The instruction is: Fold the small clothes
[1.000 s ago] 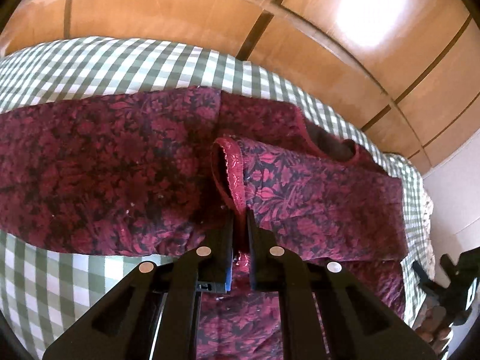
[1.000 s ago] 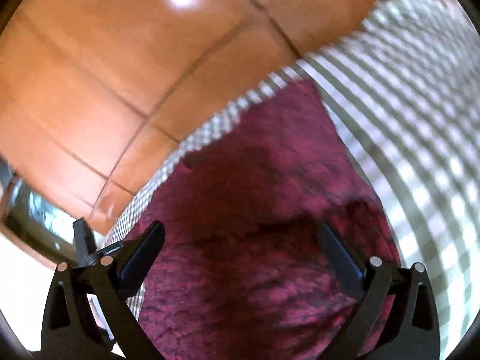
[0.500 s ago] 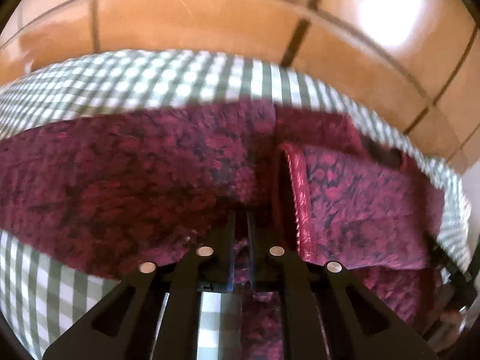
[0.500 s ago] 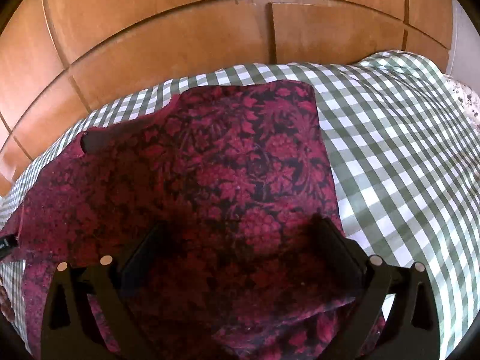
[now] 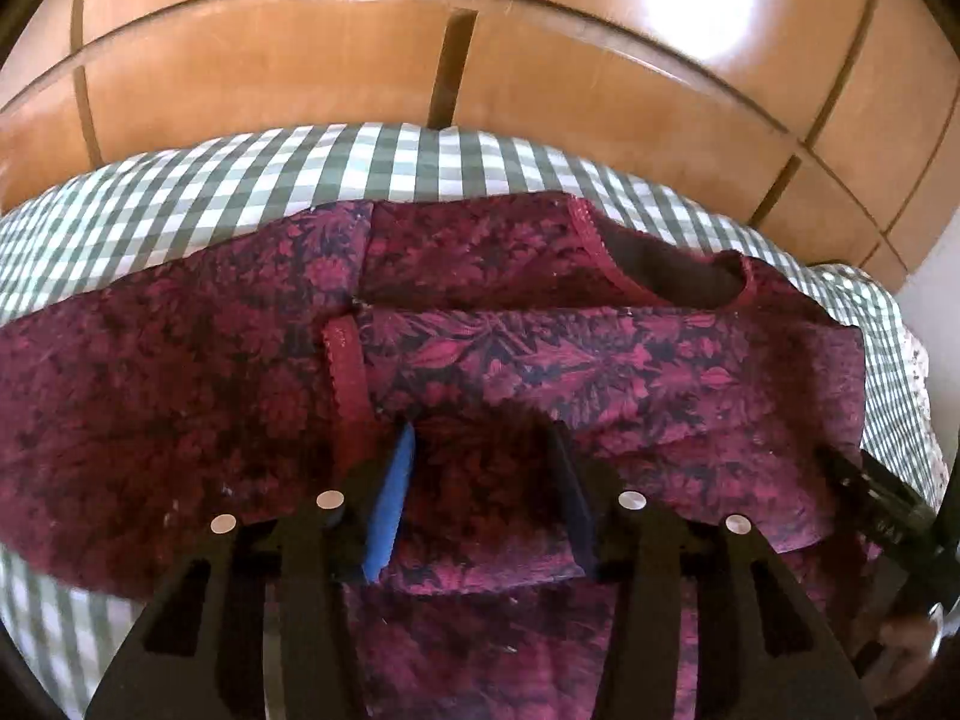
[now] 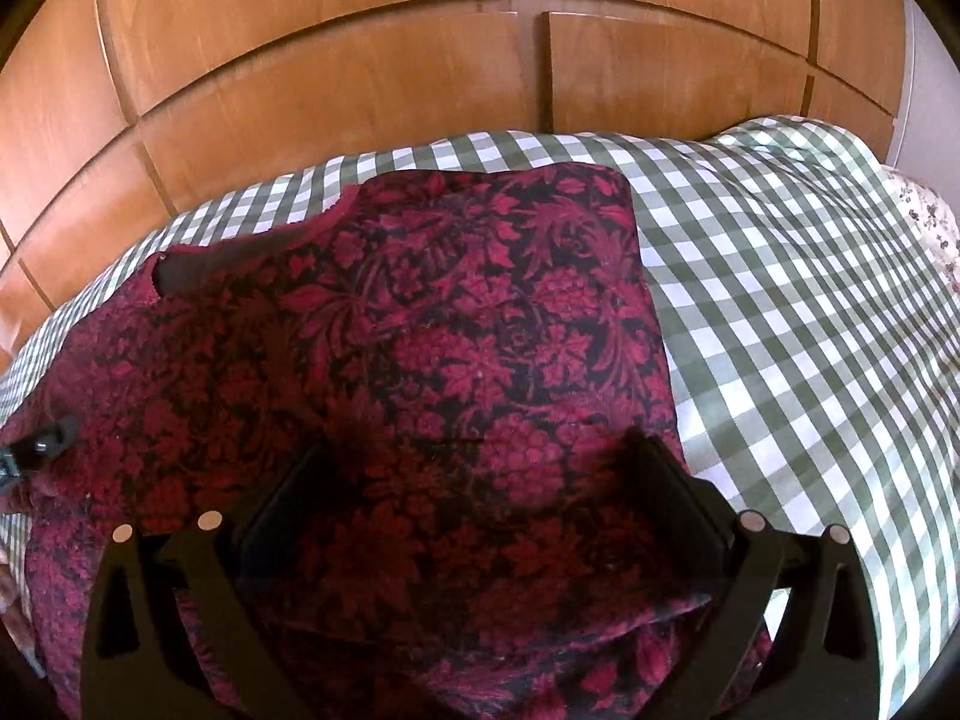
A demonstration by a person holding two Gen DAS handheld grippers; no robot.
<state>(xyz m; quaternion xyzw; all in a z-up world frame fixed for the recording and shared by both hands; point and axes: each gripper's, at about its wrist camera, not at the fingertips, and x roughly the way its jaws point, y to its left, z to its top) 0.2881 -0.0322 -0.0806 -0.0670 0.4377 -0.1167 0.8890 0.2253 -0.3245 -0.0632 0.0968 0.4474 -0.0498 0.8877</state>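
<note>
A dark red floral garment [image 5: 600,372] lies spread on a green-and-white checked cloth [image 5: 300,180], in front of a row of wooden cupboard doors [image 5: 270,60]. One sleeve [image 5: 600,360] is folded in across the body, its red hemmed cuff [image 5: 345,372] lying near the middle, and the neckline [image 5: 672,270] opens toward the cupboards.

The left gripper [image 5: 480,444] points down over the sleeve near the cuff. Its fingers [image 5: 390,492] are opening; they stand apart with the fabric beneath them and nothing pinched. One finger shows a blue pad.

The right gripper [image 6: 480,456] hangs over the other side of the garment [image 6: 480,330], close to its folded edge where the checked cloth [image 6: 780,300] begins. Its fingers [image 6: 684,492] are spread wide above the fabric, gripping nothing. At the far left of that view the tip of the left gripper [image 6: 42,444] shows at the garment's edge.

A patch of flowered fabric [image 6: 936,222] peeks out beyond the checked cloth at the right.
</note>
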